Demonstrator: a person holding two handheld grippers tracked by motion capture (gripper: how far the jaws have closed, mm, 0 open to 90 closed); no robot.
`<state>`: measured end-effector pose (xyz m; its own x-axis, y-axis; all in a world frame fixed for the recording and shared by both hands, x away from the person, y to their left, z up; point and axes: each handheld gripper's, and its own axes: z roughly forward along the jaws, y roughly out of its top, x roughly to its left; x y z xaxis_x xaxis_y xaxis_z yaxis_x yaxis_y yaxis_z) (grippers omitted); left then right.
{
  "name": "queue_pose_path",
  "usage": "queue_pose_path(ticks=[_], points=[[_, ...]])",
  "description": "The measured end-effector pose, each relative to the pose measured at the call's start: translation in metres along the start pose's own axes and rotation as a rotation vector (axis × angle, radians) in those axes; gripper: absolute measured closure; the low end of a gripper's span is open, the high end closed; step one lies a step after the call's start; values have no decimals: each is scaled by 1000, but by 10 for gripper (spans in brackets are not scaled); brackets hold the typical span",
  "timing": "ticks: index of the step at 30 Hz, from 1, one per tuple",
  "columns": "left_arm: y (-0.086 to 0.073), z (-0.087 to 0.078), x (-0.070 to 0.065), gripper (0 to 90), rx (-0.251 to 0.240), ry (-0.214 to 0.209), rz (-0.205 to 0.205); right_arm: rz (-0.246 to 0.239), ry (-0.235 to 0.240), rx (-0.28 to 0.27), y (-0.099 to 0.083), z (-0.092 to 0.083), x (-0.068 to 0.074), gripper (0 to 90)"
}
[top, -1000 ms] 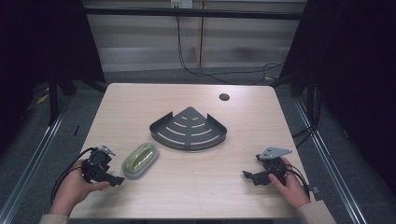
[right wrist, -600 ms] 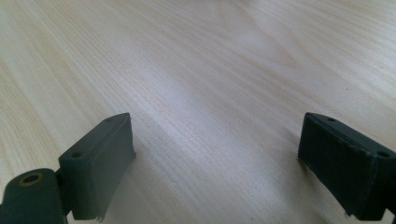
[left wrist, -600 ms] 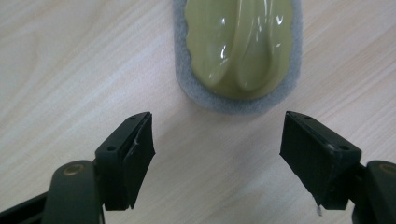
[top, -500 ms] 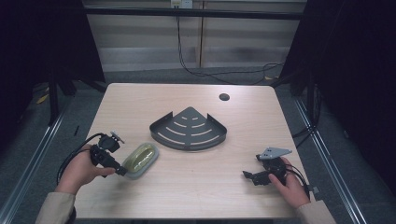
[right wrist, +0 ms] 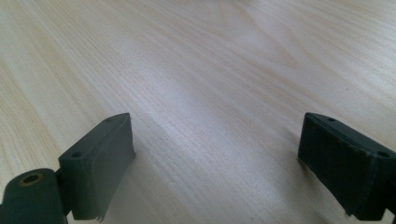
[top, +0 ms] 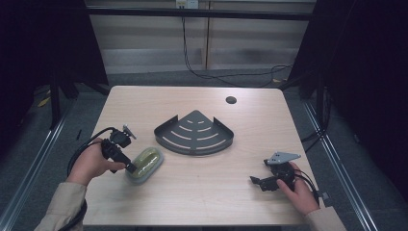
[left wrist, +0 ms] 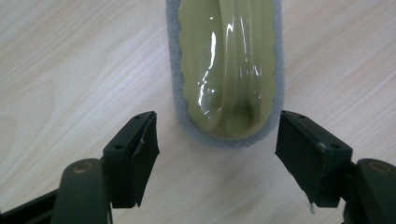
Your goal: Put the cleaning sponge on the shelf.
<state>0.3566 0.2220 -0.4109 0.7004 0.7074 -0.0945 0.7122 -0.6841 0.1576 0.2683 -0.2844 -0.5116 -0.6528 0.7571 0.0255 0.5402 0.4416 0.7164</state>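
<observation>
A scrubbing pad [top: 145, 163] with a glossy olive-green handle on a grey base [left wrist: 229, 70] lies on the table at the left front. My left gripper [top: 130, 167] points down at its near end; the jaws have just been closing but stand open, the pad's end just beyond the two fingertips [left wrist: 140, 149], untouched. My left gripper [left wrist: 217, 149] is held from the left by a hand. My right gripper [top: 257, 182] rests low at the right front, open, with bare wood between its jaws [right wrist: 215, 154].
A black quarter-round shelf tray [top: 194, 134] with slots sits at the table's middle, right of the pad. A dark round cable hole [top: 231, 100] lies at the back right. Cables trail off both grippers toward the table edges [top: 86, 144].
The left hand has risen and moved right, tipping its gripper down over the pad's near end. The right hand and gripper have kept still.
</observation>
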Motion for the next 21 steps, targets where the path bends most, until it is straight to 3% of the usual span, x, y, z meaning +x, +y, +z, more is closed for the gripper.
queue_pose_path(ticks=[10, 21], points=[[18, 6, -1, 322, 15, -3, -2, 1, 0, 1, 0, 0, 0, 100], [34, 11, -3, 418, 39, -8, 18, 4, -1, 0, 0, 0, 0, 100]])
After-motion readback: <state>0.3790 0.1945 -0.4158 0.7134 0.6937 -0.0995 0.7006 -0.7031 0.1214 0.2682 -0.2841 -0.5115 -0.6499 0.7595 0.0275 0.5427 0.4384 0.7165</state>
